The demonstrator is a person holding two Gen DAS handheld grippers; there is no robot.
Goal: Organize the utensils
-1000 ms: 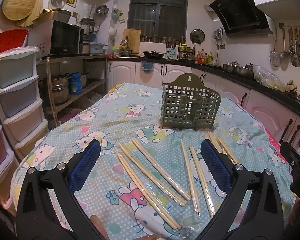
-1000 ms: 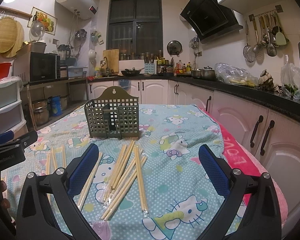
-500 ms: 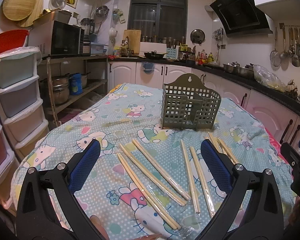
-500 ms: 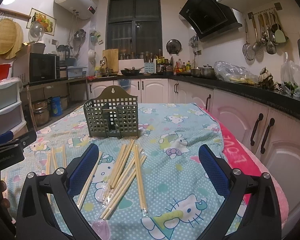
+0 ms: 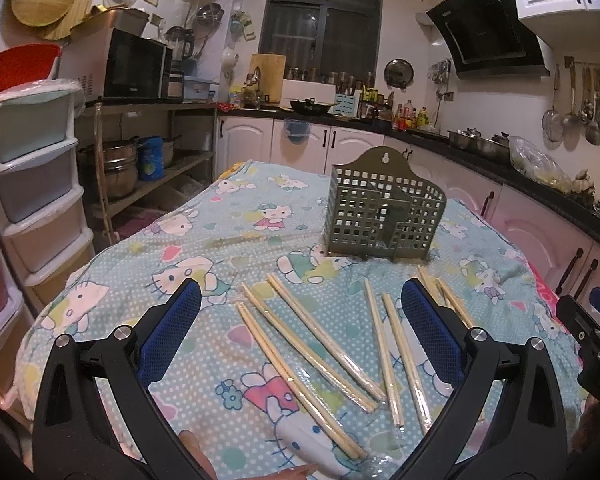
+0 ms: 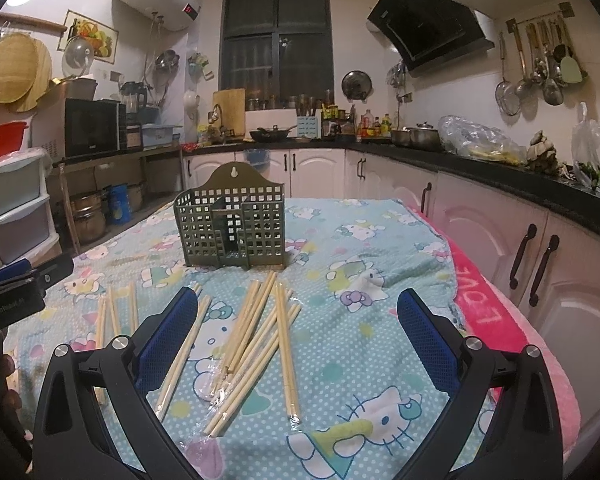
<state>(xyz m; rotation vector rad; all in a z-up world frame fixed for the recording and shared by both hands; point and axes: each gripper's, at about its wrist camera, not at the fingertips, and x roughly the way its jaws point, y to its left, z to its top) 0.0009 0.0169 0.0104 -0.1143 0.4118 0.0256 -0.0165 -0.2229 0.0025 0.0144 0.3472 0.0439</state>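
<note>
Several wrapped pairs of wooden chopsticks (image 5: 320, 340) lie loose on the Hello Kitty tablecloth (image 5: 220, 240); in the right wrist view another pile of chopsticks (image 6: 260, 332) lies ahead. A green slotted utensil holder (image 5: 384, 216) stands upright behind them, also in the right wrist view (image 6: 232, 224). My left gripper (image 5: 300, 324) is open and empty, hovering above the chopsticks. My right gripper (image 6: 296, 328) is open and empty above its pile. The left gripper also shows at the left edge of the right wrist view (image 6: 16, 292).
Stacked plastic drawers (image 5: 28, 184) stand left of the table. White cabinets (image 6: 540, 260) and a black counter run along the right. A pink towel (image 6: 480, 300) hangs over the table's right edge. A metal shelf with pots (image 5: 140, 168) stands at the back left.
</note>
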